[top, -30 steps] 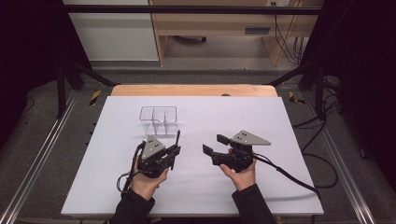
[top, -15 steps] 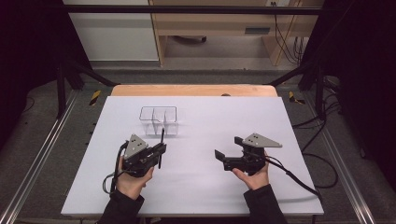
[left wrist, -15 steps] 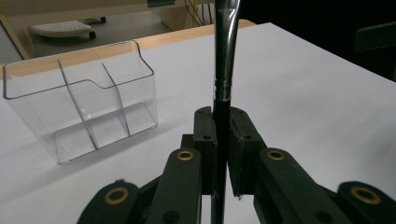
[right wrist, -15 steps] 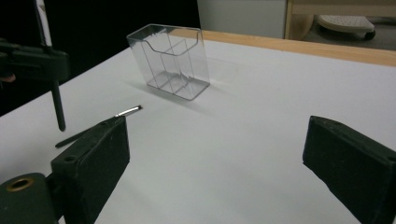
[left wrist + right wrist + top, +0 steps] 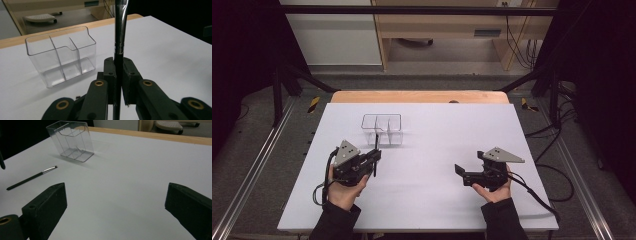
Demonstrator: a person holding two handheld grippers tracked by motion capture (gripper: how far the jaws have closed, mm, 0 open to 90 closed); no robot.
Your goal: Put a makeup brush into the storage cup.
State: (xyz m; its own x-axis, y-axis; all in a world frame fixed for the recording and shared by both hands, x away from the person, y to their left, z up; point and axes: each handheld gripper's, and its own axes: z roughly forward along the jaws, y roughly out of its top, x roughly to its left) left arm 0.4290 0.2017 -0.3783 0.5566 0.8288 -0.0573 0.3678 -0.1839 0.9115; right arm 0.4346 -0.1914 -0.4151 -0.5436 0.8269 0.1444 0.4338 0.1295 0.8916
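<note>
Left hand-held gripper (image 5: 371,159): jaws closed tight on a thin brush (image 5: 375,145), gripping the black handle just below the silver band. Nothing else is in the grip.

Brush: held clear of the surface (image 5: 437,130), just on the near side of the clear three-compartment organiser (image 5: 382,129). Its long axis stands roughly upright and crosses the jaws at a right angle. In the left gripper view the shiny end (image 5: 120,25) points up and out of frame and the dark handle end hangs down. The tip itself is cut off, so which end carries the bristles is a best guess.

Step in hand, as I read it: carry the brush over the organiser (image 5: 60,57) and stand it in one cell.
- Keep the shaft plumb.
- Lift until the lower end clears the rim.
- Centre it over one compartment, away from the dividers.
- Lower until the end nears the floor before loosening the grip. A drop from height could tip the light box.

Right hand-held gripper (image 5: 460,171): well apart at the right of the surface, low and pointing left. Its jaws have just been opening and now stand wide with nothing between them (image 5: 116,190). It could steady the organiser (image 5: 71,141) if the box slides.
</note>
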